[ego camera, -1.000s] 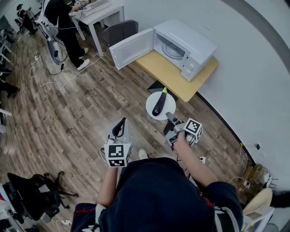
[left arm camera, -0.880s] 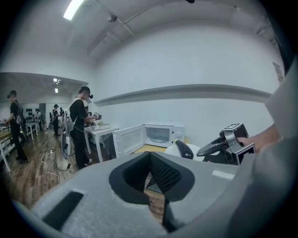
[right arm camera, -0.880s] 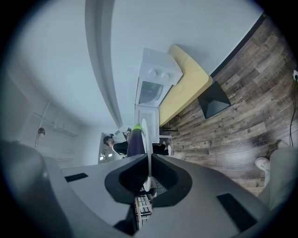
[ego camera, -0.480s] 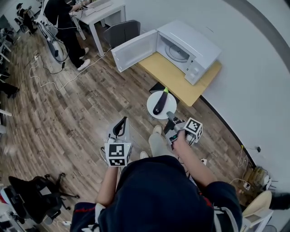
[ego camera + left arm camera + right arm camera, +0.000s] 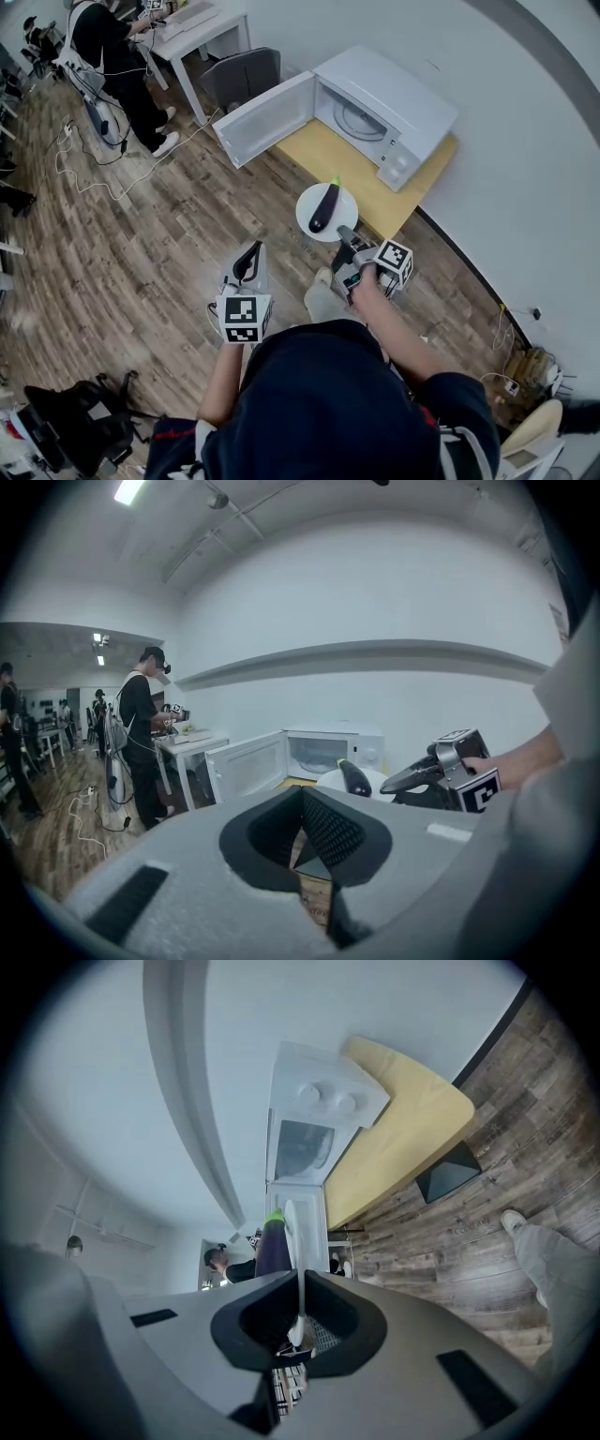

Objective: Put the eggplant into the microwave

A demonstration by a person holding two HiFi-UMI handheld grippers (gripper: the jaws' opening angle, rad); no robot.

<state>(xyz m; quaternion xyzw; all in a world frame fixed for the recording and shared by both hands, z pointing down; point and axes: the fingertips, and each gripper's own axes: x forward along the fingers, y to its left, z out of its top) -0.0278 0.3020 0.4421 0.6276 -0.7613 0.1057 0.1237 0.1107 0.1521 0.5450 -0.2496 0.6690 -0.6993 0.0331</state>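
Clamping its fingers on the plate rim, the right gripper holds the eggplant level on it before the open microwave, while the left gripper hangs aside, fingers closed, empty.

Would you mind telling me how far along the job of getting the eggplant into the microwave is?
Done: the white microwave has its door open, and the dark purple eggplant lies on a round white plate. In hand: the right gripper has its jaws shut on the plate's rim, holding it up near the yellow table. Left: getting it inside the microwave. The left gripper is shut and empty.
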